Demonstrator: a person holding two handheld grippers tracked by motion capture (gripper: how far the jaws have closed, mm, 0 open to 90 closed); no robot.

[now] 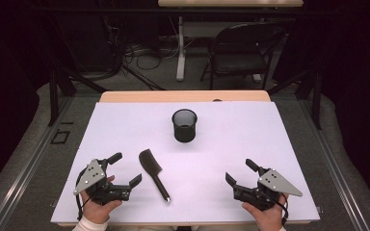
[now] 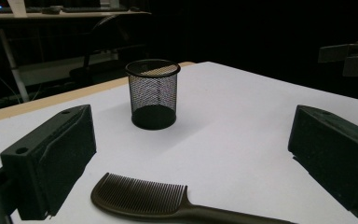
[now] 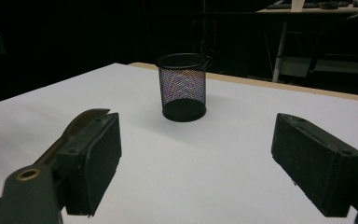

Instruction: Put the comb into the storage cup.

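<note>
White tabletop (image 1: 270,144): both wide-open grippers, left gripper (image 1: 124,169) and right gripper (image 1: 238,172), hold nothing; probably pinch the dark plastic comb (image 1: 153,173) mid-handle, then drop it into the black mesh cup (image 1: 184,125).

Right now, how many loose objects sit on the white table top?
2. A black wire-mesh cup stands upright near the table's middle, toward the far edge. A dark plastic comb lies flat in front of it, just right of the left gripper. Nothing seems hidden.
</note>
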